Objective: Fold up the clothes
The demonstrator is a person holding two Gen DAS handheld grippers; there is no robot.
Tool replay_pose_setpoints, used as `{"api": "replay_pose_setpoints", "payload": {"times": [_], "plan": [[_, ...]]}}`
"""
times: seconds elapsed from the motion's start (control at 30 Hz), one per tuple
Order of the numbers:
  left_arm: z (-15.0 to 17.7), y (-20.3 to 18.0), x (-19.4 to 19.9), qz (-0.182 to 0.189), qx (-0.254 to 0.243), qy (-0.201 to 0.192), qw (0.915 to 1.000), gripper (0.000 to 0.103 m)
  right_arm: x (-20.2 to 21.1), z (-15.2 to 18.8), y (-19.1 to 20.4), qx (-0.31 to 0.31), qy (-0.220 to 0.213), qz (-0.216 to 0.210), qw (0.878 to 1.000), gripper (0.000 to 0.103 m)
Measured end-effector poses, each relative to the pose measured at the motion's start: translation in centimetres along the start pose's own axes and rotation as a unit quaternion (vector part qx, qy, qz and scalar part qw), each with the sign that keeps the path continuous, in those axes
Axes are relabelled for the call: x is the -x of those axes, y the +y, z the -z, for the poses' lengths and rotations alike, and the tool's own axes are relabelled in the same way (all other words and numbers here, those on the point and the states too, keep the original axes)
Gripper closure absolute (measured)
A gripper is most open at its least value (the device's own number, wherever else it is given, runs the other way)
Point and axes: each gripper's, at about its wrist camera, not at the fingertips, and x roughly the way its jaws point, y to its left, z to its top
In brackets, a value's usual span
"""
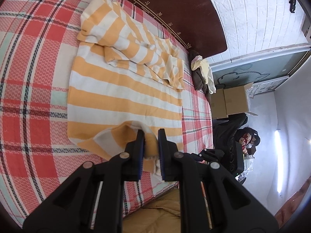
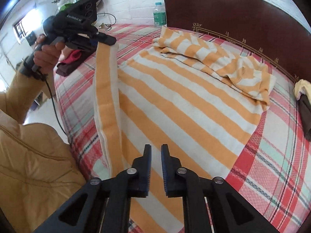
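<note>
One orange-and-white striped cloth (image 1: 124,89), spread across one bed under a red, white and mint plaid sheet (image 1: 35,58). Mostly flat in the middle of the bed, with the far end bunched into a rumpled heap against one dark brown headboard (image 1: 175,3) with gold trim.

Two hand-held grippers, each black with two fingers and blue pads.

First, the left gripper (image 1: 151,136): clamped tight on the near left corner of the cloth, fabric squeezed between both pads. From the right wrist view, held up above the left side of the bed by one hand (image 2: 46,54) in a tan sleeve (image 2: 29,145), with a long strip of the cloth's left edge hanging from the fingers down to the sheet.

Then the right gripper (image 2: 156,149): pointing down over the near edge of the cloth, fingers close together with a narrow gap and nothing pinched between the pads. Impossible to tell whether the tips touch the fabric.

Two small piles of other clothes on the bed:
- One dark brown and pale yellow pile (image 1: 202,73) at the far right edge, near the end of the headboard.
- One dark and pink pile (image 2: 68,64) at the far left edge, partly hidden behind the left gripper.

One clear plastic bottle (image 2: 159,15) with a green label, beyond the far left corner of the headboard. One open cardboard box (image 1: 229,103) on the floor past the right side of the bed.
</note>
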Motion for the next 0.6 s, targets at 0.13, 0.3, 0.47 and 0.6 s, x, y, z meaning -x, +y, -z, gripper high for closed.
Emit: {"api": "replay_pose_setpoints", "payload": {"times": [0.13, 0.3, 0.47, 0.6], "plan": [[-0.1, 0.4, -0.2, -0.002, 0.006, 0.002, 1.0, 0.088, -0.5, 0.4, 1.7, 0.009, 0.003, -0.058, 0.998, 0.043], [-0.6, 0.3, -0.4, 0.001, 0.003, 0.006, 1.0, 0.088, -3.9, 1.3, 4.7, 0.046, 0.051, -0.058, 0.996, 0.043], [-0.8, -0.4, -0.4, 0.008, -0.007, 0.007, 0.9999, 0.088, -5.1, 1.7, 5.7, 0.066, 0.058, -0.013, 0.996, 0.058], [-0.8, -0.6, -0.1, 0.017, -0.012, 0.004, 0.9998, 0.088, -4.3, 1.8, 4.2, 0.055, 0.048, 0.04, 0.997, 0.095]]}}
